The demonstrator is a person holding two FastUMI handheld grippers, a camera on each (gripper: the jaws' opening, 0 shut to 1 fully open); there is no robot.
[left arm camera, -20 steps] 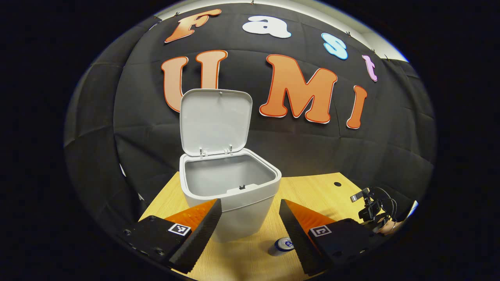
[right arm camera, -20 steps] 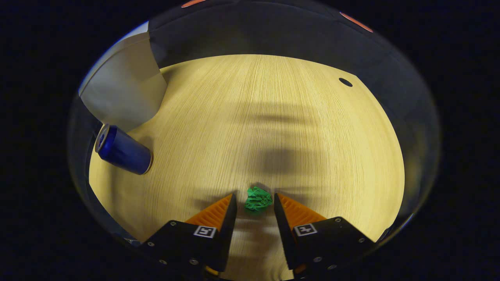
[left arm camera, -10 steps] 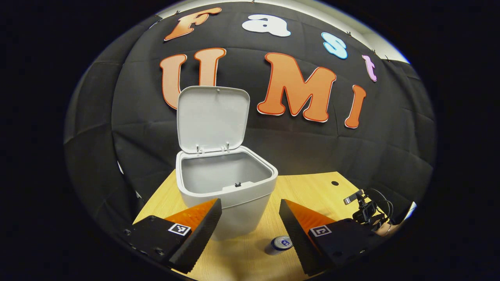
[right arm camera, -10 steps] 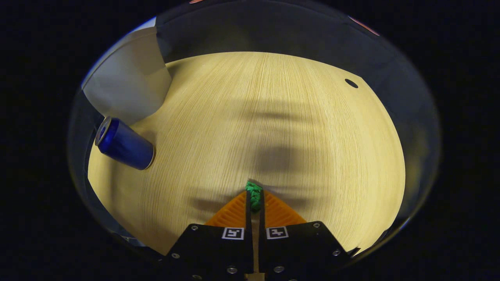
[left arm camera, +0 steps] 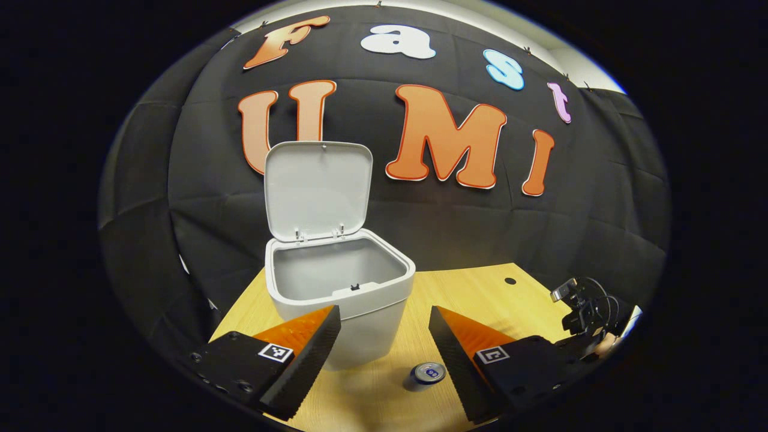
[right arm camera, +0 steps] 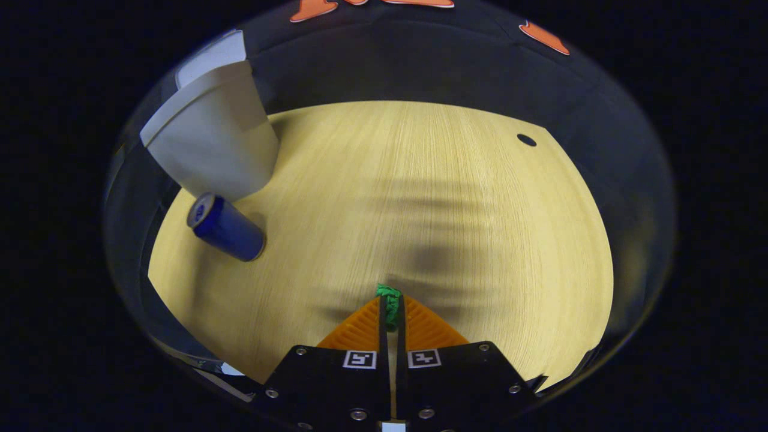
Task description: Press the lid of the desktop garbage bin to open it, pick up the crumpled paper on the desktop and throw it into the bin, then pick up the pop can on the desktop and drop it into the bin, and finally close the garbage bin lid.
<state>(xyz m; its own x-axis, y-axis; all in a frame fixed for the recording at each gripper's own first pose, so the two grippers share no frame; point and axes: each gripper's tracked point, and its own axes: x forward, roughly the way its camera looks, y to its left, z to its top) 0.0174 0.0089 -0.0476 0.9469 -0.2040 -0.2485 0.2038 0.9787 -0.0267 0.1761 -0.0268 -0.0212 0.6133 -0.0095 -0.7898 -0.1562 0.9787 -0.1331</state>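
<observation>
The grey bin (left arm camera: 360, 318) stands on the wooden table (left arm camera: 480, 294) with its lid (left arm camera: 317, 189) swung up and its inside bare as far as I see. My left gripper (left arm camera: 384, 336) hangs open in front of it, nothing between its fingers. A blue pop can (left arm camera: 427, 374) stands upright just right of the bin's foot. In the right gripper view, my right gripper (right arm camera: 391, 306) is shut on the green crumpled paper (right arm camera: 390, 298), held above the table (right arm camera: 420, 198). The can (right arm camera: 227, 228) and the bin (right arm camera: 210, 150) lie to its upper left.
A round cable hole (right arm camera: 527, 140) sits near the table's far right corner. The other gripper with its camera and cables, held by a hand (left arm camera: 585, 312), shows at the right edge of the left gripper view. Black cloth walls the back.
My right gripper closed on the green paper and has risen a little off the table. The left gripper drifted slightly back from the bin, still open.
</observation>
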